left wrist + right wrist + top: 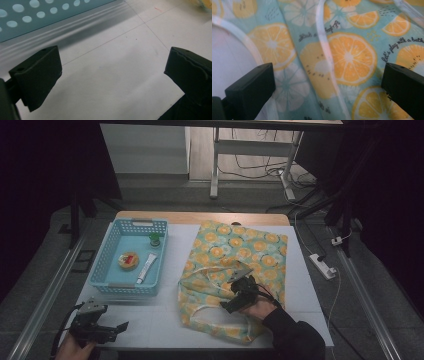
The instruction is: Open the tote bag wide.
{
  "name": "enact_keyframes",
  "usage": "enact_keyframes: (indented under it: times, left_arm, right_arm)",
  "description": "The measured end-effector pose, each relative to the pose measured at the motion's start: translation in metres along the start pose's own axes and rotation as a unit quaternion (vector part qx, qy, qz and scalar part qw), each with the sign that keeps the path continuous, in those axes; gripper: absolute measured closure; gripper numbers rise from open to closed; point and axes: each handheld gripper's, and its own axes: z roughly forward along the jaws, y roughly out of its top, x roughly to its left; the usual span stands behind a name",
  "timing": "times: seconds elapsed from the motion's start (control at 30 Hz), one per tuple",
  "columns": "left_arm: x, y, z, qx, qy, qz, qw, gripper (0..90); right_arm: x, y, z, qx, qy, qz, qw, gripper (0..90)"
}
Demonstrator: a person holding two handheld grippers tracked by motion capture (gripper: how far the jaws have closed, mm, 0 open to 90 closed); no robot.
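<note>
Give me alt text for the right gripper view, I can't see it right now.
The right tool hangs open just above the fruit-print bag, its two black jaws wide apart and holding nothing. A pale handle strap runs down the cloth between them, and bare white table shows at the left.

- A soft cloth tote bag (235, 265), pale turquoise and printed with orange and lemon slices and small black script, lies flat and rumpled on the right half of the white table.
- Its white-edged handle loops (220, 312) sprawl at the near end, toward the person; one white strap (325, 52) crosses the printed fabric.
</note>
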Motion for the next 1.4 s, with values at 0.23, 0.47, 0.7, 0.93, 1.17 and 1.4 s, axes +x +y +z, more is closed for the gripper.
enact_keyframes:
  times: [0.23, 0.47, 0.7, 0.93, 1.17, 1.4]
  left_arm:
    - [0.0, 0.0, 0.0, 0.001, 0.001, 0.001, 1.0, 1.4]
    - [0.0, 0.0, 0.0, 0.001, 0.001, 0.001, 1.0, 1.4]
    - [-0.001, 0.0, 0.0, 0.001, 0.001, 0.002, 1.0, 1.4]
    - [-0.001, 0.0, 0.0, 0.002, 0.002, 0.003, 1.0, 1.4]
    - [-0.001, 0.0, 0.0, 0.002, 0.002, 0.002, 1.0, 1.4]
    - [0.0, 0.0, 0.001, 0.003, 0.001, 0.0, 1.0, 1.3]
  right_arm:
    - [0.002, 0.001, -0.009, -0.011, 0.01, -0.013, 0.9998, 40.2]
    - [-0.001, 0.002, -0.014, -0.003, 0.005, -0.009, 0.9999, 73.3]
    - [-0.002, 0.002, -0.015, -0.002, 0.018, -0.008, 0.9998, 88.8]
    - [-0.008, 0.004, -0.025, -0.034, 0.016, 0.012, 0.9992, 89.5]
    - [-0.01, 0.008, -0.033, -0.053, 0.022, 0.017, 0.9982, 89.7]
    - [-0.015, 0.015, -0.041, -0.068, 0.035, 0.023, 0.9968, 89.8]
